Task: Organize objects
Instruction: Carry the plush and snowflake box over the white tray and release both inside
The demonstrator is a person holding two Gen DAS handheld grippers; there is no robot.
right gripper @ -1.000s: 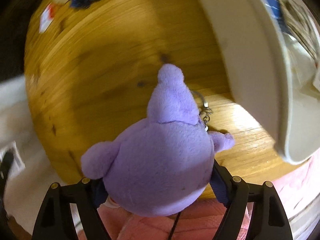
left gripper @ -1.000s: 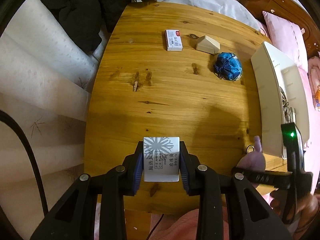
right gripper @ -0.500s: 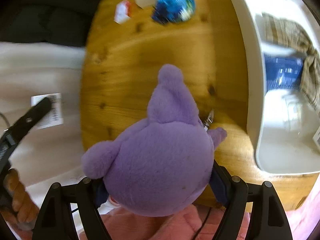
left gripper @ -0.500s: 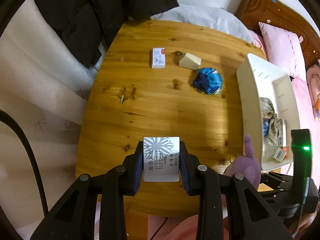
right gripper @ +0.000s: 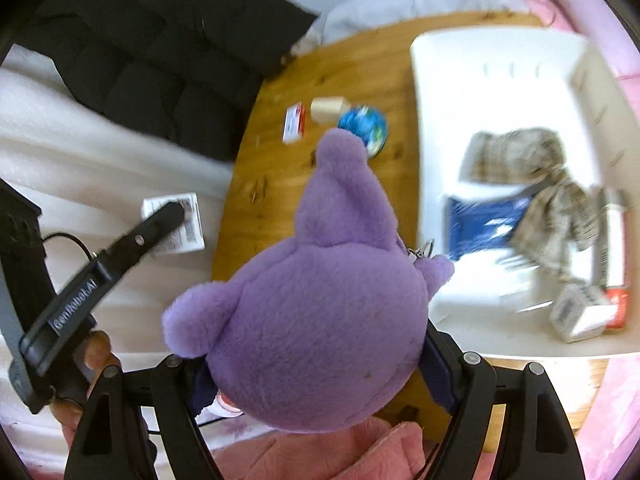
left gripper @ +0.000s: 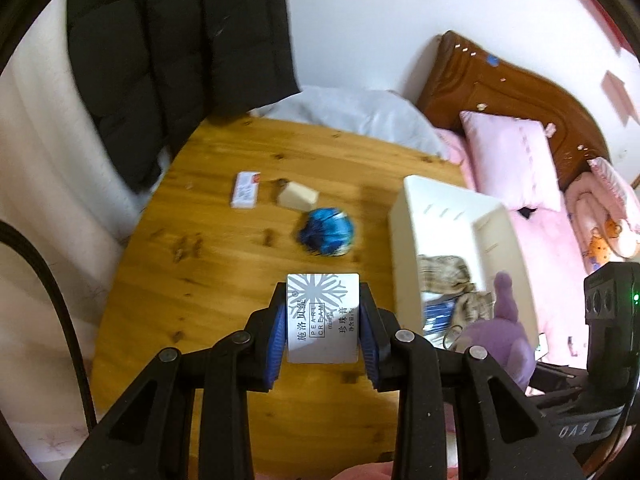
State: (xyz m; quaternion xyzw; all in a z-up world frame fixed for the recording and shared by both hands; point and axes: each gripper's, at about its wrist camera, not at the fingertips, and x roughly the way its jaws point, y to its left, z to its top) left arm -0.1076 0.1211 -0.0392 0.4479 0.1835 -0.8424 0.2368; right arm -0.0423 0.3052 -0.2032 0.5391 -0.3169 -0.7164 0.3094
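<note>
1. Two hand-held grippers are up over the near edge of the table (left gripper: 224,264), each clamped on something.
2. Left hand-held gripper (left gripper: 323,330): its blue pads (left gripper: 278,332) press both sides of a small white box (left gripper: 322,316) with a snowflake print, held upright above the wood.
3. Right hand-held gripper (right gripper: 316,364): its jaws stand wide, squeezing the body of a purple plush (right gripper: 312,300), whose pointed top aims away from the person; a metal ring (right gripper: 428,246) hangs at its side. In the left view the plush (left gripper: 500,332) shows just beside the bin's near end.
4. Pink sleeve (right gripper: 344,448) sits below the right gripper, and fingers (right gripper: 98,354) hold the left tool's handle.
5. Further out on the table lie a blue pouch (left gripper: 326,230), then a beige wedge (left gripper: 298,196) and a flat white and red packet (left gripper: 245,190), the three near one another.
6. Right of them stands a white bin (right gripper: 432,92) holding a checked cloth (right gripper: 520,160), a blue packet (right gripper: 480,220) and small cartons (right gripper: 580,308).
7. Beyond are a black coat (left gripper: 172,52), a white quilt (left gripper: 352,108), a pink pillow (left gripper: 508,156) and a brown headboard (left gripper: 516,88).
</note>
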